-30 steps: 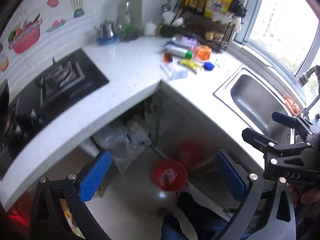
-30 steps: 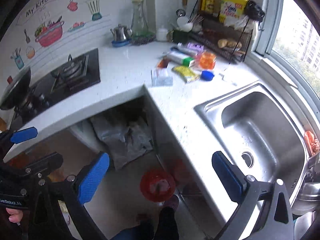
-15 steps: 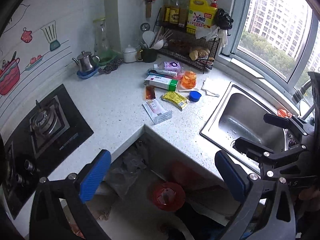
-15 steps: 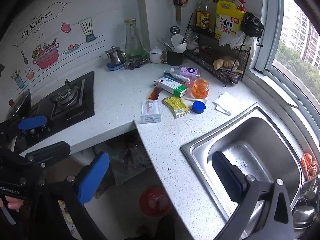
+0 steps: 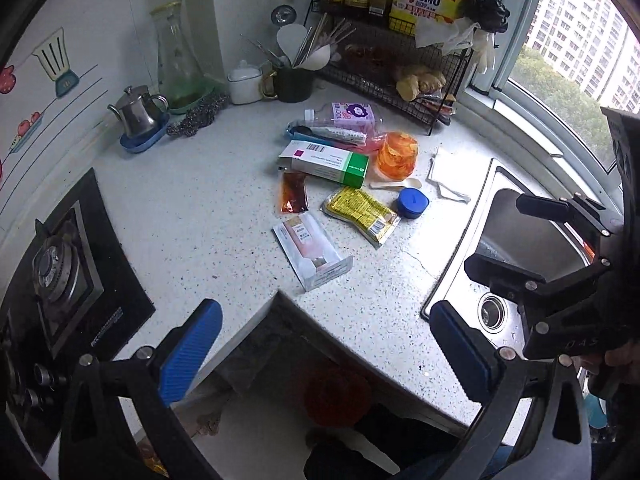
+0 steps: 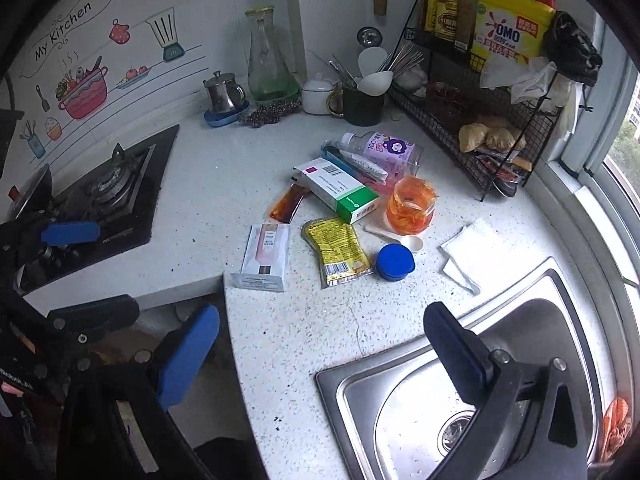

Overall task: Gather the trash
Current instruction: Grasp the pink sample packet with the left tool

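the left gripper and right gripper both hang with fingers spread wide, holding nothing. the trash lies mid-frame on the counter: a white box, yellow packet, blue lid, green-ended box, sauce sachet, orange cup, bottle and napkin. only the left view shows the red bin at bottom centre under the counter; only the right view shows the "my kitchen" sticker at upper left. the sink fills the lower right.
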`<state>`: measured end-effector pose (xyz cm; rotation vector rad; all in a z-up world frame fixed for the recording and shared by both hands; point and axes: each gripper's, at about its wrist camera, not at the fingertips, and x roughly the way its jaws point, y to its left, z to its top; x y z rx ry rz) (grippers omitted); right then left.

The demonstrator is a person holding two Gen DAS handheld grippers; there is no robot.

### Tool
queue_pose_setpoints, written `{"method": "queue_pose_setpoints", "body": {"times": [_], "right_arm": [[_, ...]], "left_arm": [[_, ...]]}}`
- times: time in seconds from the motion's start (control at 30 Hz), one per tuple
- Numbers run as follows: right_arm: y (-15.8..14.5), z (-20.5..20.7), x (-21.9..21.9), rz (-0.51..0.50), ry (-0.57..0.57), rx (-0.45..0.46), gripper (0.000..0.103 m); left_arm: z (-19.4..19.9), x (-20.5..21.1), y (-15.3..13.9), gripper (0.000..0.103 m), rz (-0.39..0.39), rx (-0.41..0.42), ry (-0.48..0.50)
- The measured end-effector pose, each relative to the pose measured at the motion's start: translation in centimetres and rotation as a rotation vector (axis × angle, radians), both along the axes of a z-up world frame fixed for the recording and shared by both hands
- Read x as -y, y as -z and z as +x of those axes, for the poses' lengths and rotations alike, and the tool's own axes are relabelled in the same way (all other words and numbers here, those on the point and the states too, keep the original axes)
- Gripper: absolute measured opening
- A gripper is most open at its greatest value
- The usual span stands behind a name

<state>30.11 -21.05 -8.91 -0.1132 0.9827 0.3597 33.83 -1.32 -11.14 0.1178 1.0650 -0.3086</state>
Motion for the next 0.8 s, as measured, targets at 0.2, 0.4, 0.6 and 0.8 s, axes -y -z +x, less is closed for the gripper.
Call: {"method": "queue_pose_setpoints", "body": {"times": [0.2, 0.4, 0.6, 0.8], "right_arm": [[2.1, 3.2, 0.1, -0.001, -0.029, -0.048, 0.103], [5.0, 5.5, 0.7, 0.016, 0.045, -0.125, 0.103], [7.5, 6.8, 0.9, 0.006, 0.148, -0.172, 0.103], [8.6, 6.8, 1.2, 0.017, 0.241, -0.205, 0.103]], "left_arm": [[4.1, 0.1, 2.6, 0.103, 0.015, -0.059, 0.037], [7.6, 0.5, 6.3, 0.103, 0.042, -0.13, 0.15], [10.4, 1.1, 10.1, 0.099, 0.023, -0.192, 0.305], [11.4, 2.5, 13.0, 0.083, 0.047, -0.235, 0.462]]}}
